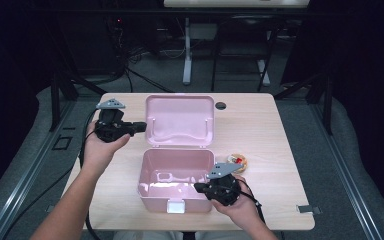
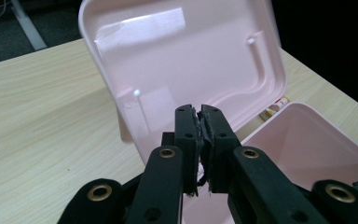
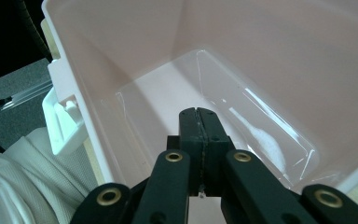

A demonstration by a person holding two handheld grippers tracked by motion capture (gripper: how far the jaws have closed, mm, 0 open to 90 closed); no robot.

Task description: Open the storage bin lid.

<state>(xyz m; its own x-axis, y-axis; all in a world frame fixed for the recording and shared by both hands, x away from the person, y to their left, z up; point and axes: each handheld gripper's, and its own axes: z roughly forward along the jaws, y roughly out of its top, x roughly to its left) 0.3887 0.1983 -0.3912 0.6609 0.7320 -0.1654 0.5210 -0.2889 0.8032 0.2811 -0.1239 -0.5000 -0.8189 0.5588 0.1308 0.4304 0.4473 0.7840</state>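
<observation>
A pink box (image 1: 176, 180) sits open near the front of the surface (image 1: 260, 125), its lid (image 1: 180, 120) laid back on the far side. The left gripper (image 1: 139, 127) hovers just left of the lid, jaws all but closed on nothing. The right gripper (image 1: 199, 187) sits at the box's near right rim, jaws shut and empty, pointing into the bare inside. A small round thing (image 1: 239, 160) lies just right of the box. To load it, I'd say the right jaws must open first, then come down squarely over it.
</observation>
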